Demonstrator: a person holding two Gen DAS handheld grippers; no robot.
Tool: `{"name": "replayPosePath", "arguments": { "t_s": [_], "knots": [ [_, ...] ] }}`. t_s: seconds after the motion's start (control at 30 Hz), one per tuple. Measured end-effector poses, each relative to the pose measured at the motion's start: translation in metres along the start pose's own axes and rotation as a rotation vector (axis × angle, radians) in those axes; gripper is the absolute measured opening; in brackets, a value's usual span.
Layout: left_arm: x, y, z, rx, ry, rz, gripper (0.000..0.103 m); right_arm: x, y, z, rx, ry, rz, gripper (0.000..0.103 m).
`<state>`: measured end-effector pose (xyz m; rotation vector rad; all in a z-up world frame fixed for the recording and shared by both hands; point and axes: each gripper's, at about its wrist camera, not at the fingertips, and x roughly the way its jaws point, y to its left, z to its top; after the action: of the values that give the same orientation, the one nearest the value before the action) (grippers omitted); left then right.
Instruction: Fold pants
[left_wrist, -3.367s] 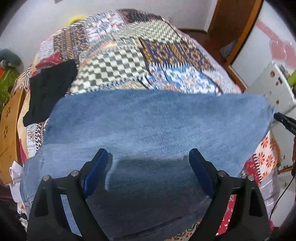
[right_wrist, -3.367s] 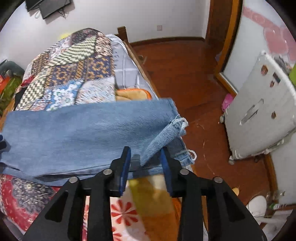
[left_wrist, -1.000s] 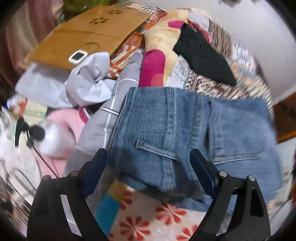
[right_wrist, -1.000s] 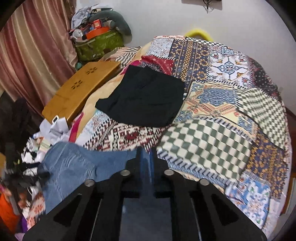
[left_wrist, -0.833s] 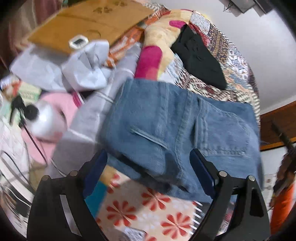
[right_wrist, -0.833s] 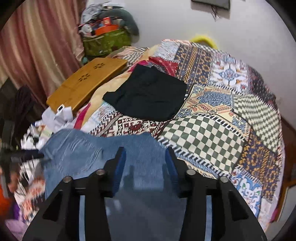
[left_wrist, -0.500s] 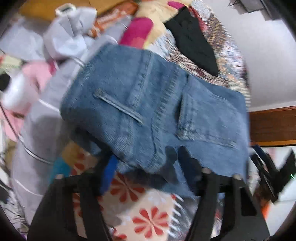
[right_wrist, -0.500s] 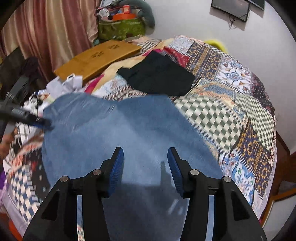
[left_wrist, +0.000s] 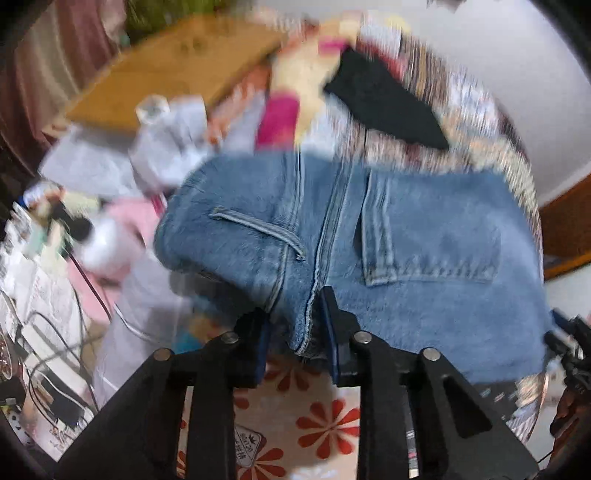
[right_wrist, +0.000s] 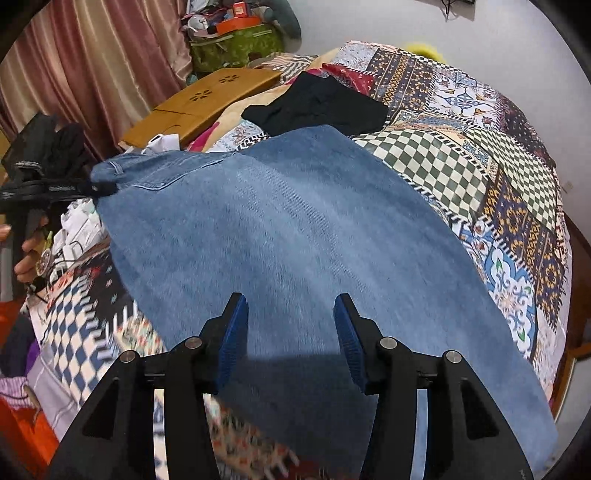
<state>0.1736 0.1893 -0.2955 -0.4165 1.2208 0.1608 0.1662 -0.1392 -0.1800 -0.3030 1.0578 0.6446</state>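
The blue denim pants (left_wrist: 424, 236) lie folded over on the patchwork bed, waistband and back pocket facing up in the blurred left wrist view. My left gripper (left_wrist: 297, 325) is shut on the waistband edge of the pants. In the right wrist view the pants (right_wrist: 295, 229) spread across the quilt, and my right gripper (right_wrist: 290, 328) is open just above the denim, holding nothing. The left gripper (right_wrist: 94, 188) also shows at the far left there, pinching the waist end.
A black garment (right_wrist: 317, 101) lies on the patchwork quilt (right_wrist: 461, 155) beyond the pants. A wooden lap table (right_wrist: 207, 99) sits at the bed's left side, with crumpled paper, cables and clutter (left_wrist: 55, 295) beside it. Curtains (right_wrist: 92, 55) hang at left.
My left gripper has closed onto the waistband edge; before it was open over the pants. My right gripper let go of the denim, opened and moved back over the spread pants.
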Motion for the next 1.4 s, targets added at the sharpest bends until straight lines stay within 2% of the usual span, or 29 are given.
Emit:
{"name": "replayPosePath", "arguments": {
  "t_s": [0.03, 0.07, 0.3, 0.4, 0.5, 0.63, 0.73, 0.83, 0.93, 1.03, 1.13, 1.27, 1.4],
  "knots": [
    [0.011, 0.001, -0.003, -0.002, 0.048, -0.012, 0.030, -0.001, 0.001, -0.003, -0.002, 0.000, -0.005, 0.046],
    [0.011, 0.001, -0.006, 0.000, 0.054, -0.012, 0.031, -0.002, 0.002, -0.006, -0.003, -0.002, -0.011, 0.046],
    [-0.036, -0.030, -0.017, 0.181, -0.064, 0.080, 0.053, -0.011, 0.011, -0.014, -0.033, -0.013, -0.046, 0.046],
    [-0.060, -0.050, -0.022, 0.262, -0.144, 0.084, 0.063, -0.015, 0.019, -0.014, -0.065, -0.032, -0.055, 0.046],
    [-0.074, -0.074, -0.028, 0.334, -0.189, 0.060, 0.066, -0.019, 0.028, -0.011, -0.090, -0.063, -0.031, 0.046],
    [-0.068, -0.106, -0.026, 0.399, -0.178, 0.011, 0.067, -0.014, 0.046, 0.002, -0.116, -0.081, 0.003, 0.046],
    [-0.061, -0.123, -0.025, 0.432, -0.165, -0.012, 0.067, -0.001, 0.058, 0.009, -0.137, -0.055, 0.054, 0.046],
    [-0.056, -0.135, -0.034, 0.466, -0.145, -0.038, 0.067, 0.018, 0.070, 0.010, -0.194, -0.012, 0.044, 0.046],
    [-0.045, -0.144, -0.043, 0.492, -0.108, -0.052, 0.069, 0.027, 0.072, 0.010, -0.207, -0.039, 0.050, 0.045],
    [-0.033, -0.150, -0.052, 0.523, -0.073, -0.056, 0.070, 0.027, 0.070, 0.015, -0.182, -0.047, 0.074, 0.026],
    [-0.030, -0.153, -0.052, 0.524, -0.091, -0.048, 0.071, 0.027, 0.070, 0.017, -0.169, -0.055, 0.089, 0.015],
    [-0.031, -0.156, -0.051, 0.509, -0.119, -0.028, 0.070, 0.019, 0.072, 0.022, -0.159, -0.098, 0.084, 0.011],
    [-0.033, -0.165, -0.054, 0.549, -0.150, -0.008, 0.068, 0.010, 0.058, 0.031, -0.069, -0.118, 0.137, 0.010]
  ]
}}
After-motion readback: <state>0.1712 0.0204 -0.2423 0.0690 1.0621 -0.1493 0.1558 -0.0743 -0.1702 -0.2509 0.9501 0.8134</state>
